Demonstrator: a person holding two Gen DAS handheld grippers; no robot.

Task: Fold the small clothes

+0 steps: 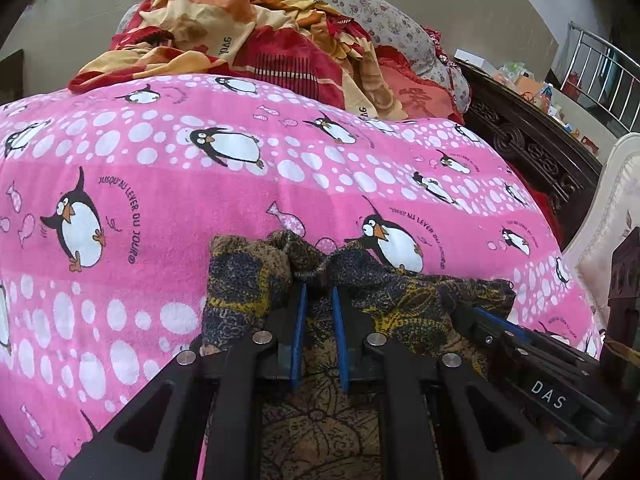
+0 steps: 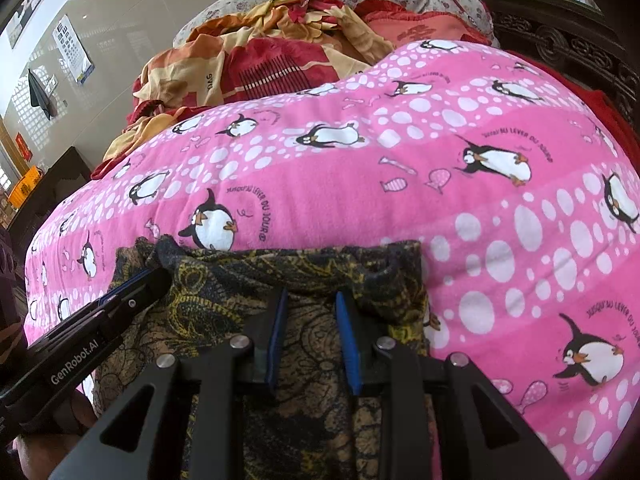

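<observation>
Nearest the lens in the left wrist view, the left hand-held gripper (image 1: pixel 319 286) is reaching up from the bottom centre of the frame, its blue-lined jaws clenched on a bunched fold of the dark patterned garment (image 1: pixel 400 304), which is puckering into a knot right at the tips. In the right wrist view the right hand-held gripper (image 2: pixel 312 294) is likewise filling the bottom centre, its jaws standing slightly apart with the garment's upper edge (image 2: pixel 288 272) lying across them; whether the pads are actually pinching the cloth cannot be told from here. Going by size, the pink penguin blanket (image 1: pixel 160 184) is covering the bed and spreading over most of both frames, printed with white dots, fish and penguins. The red and orange bedding (image 1: pixel 240 40) is lying heaped beyond it at the upper centre, with a floral pillow (image 1: pixel 360 4) sitting behind that heap. A dark carved wooden bed frame (image 1: pixel 532 148) is running along the right of the left wrist view. The garment, black with yellow and brown paisley-like markings, is lying at the near edge of the blanket in the lower centre of each frame, stretching between the two grippers; each gripper is also showing at the lower side of the other's view, right (image 1: pixel 476 312) and left (image 2: pixel 152 274).
</observation>
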